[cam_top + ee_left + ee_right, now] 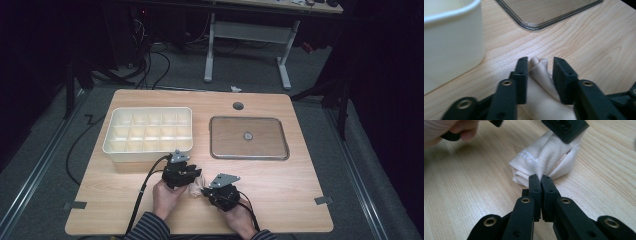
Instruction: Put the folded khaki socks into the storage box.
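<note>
While the cream cloth [196, 183] lies bunched near the desk's [280, 200] front edge, between the two claws, the risks run from the left side of the scene to the right.

At the left, the white compartment bin [148, 134] stands just behind the left claw [186, 172]. A careless lift or swing of that hand could knock its front wall and shove it toward the desk's back-left corner.

The left claw [539, 66] has its jaws apart, one on each side of a raised fold of the cloth [541, 82], with a gap showing beside the right-hand jaw. I judge that it has no hold here. If the person pulls now, this end can slip free and the fold can collapse flat on the desk.

The right claw [539, 178] has its jaws together, pinching only a thin edge of the cloth [544, 157]. Such a shallow bite could let go under a tug. It could equally drag the whole bundle toward the right, undoing whatever folding is there, since nothing anchors the other end.

Farther right, the metal tray [249, 138] sits well apart from both hands near the right edge, so I see little danger of hitting it unless the cloth is swung wide.
</note>
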`<action>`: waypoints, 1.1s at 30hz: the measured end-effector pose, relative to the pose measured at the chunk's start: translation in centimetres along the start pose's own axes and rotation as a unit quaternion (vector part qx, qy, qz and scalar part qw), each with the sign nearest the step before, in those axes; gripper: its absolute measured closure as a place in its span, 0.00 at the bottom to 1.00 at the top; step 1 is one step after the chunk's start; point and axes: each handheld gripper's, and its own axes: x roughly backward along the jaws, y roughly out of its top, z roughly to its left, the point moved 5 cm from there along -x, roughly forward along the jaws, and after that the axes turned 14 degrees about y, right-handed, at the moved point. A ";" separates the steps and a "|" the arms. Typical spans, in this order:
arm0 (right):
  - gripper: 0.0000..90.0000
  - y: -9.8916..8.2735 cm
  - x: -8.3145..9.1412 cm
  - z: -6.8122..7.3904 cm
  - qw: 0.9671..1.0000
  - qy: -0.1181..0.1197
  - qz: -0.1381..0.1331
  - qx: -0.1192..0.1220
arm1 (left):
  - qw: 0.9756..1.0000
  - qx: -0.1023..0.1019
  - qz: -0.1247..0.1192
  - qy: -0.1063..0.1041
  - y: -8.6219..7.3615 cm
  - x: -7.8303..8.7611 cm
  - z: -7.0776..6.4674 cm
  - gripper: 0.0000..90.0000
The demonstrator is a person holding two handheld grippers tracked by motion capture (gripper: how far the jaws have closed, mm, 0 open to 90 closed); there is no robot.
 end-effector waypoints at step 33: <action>0.97 -0.4 -0.3 -0.2 1.000 -0.010 0.003 0.000 | 0.998 0.035 0.002 0.055 -3.7 2.4 -1.5 0.43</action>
